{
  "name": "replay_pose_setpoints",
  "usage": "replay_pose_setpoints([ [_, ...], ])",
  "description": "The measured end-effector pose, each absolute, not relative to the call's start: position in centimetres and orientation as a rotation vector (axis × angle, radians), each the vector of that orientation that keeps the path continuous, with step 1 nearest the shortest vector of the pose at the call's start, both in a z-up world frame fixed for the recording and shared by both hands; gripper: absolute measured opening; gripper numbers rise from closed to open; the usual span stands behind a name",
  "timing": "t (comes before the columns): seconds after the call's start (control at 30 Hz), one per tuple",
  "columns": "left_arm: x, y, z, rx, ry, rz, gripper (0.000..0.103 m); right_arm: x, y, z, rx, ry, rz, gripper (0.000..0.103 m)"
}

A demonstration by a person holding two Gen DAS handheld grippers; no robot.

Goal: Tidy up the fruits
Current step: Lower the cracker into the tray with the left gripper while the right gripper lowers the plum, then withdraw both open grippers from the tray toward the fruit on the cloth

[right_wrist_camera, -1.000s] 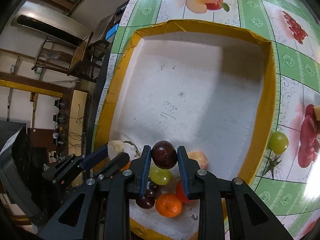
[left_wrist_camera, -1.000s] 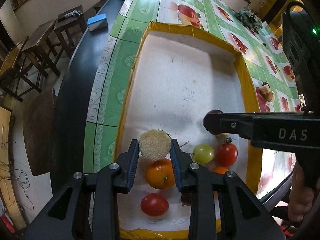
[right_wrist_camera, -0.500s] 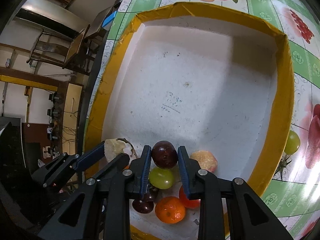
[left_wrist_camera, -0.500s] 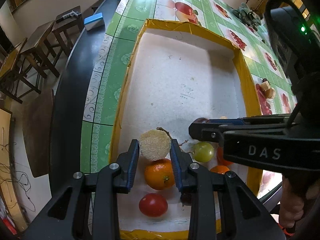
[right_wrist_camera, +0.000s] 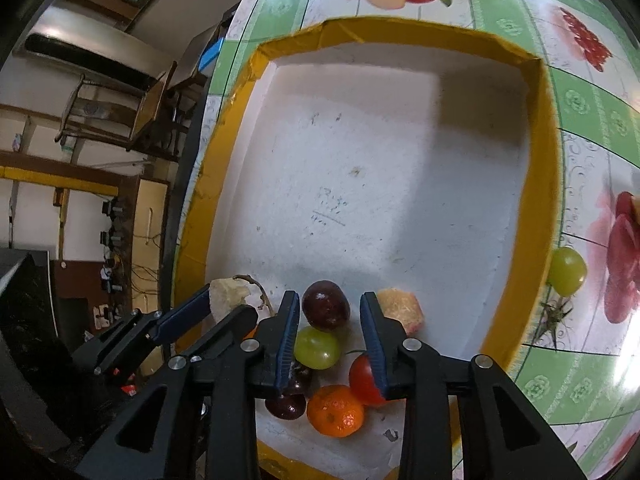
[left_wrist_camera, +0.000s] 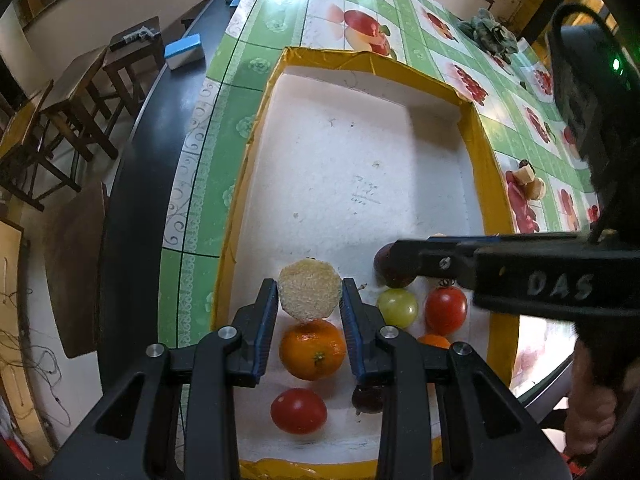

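A white foam tray with a yellow rim (left_wrist_camera: 256,128) (right_wrist_camera: 540,200) lies on the fruit-print tablecloth. My left gripper (left_wrist_camera: 309,295) is shut on a pale peeled fruit piece (left_wrist_camera: 309,291) (right_wrist_camera: 230,294) above an orange (left_wrist_camera: 312,349) at the tray's near end. My right gripper (right_wrist_camera: 329,314) stands open around a dark purple grape (right_wrist_camera: 325,310) (left_wrist_camera: 390,270), with a gap on the right side. Below it lie a green grape (right_wrist_camera: 316,347), a red tomato (right_wrist_camera: 362,380), an orange (right_wrist_camera: 335,411), a dark grape (right_wrist_camera: 285,405) and a peeled piece (right_wrist_camera: 400,309).
Another tomato (left_wrist_camera: 298,410) lies near the tray's front edge. A green grape (right_wrist_camera: 566,270) sits on the cloth right of the tray. Fruit pieces (left_wrist_camera: 530,182) lie on the cloth further right. Wooden chairs (left_wrist_camera: 52,120) stand off the table's left side.
My right gripper's fingers have spread apart, and the dark grape now sits loose between them, low in the tray. The left gripper still holds the peeled piece.
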State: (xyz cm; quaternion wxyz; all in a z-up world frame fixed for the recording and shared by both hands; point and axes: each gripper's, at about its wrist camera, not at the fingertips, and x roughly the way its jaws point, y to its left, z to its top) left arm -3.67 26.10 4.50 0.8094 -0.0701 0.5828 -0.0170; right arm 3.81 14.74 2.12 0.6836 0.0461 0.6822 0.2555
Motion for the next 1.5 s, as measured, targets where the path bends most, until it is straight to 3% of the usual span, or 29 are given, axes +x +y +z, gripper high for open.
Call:
replay_pose_setpoints([
  [0.1,-3.6,25.7,4.8,-0.128,1.240,-0.034,0.046,4.1,14.2,3.2,0.137,1.509,0.580,0.044],
  [0.3,-3.5,25.0,5.5,-0.081,1.231,-0.037,0.048,4.4,12.8,5.3,0.159,1.451,0.574,0.044],
  [0.4,-3.6,24.8,5.7,-0.074,1.225,-0.033,0.060,4.7,11.6,5.9,0.163,1.431,0.552,0.044],
  [1.5,-1.3,18.1,7.5,-0.018,1.221,-0.144,0.069,6.0,0.0,6.8,0.198,1.399,0.362,0.045],
])
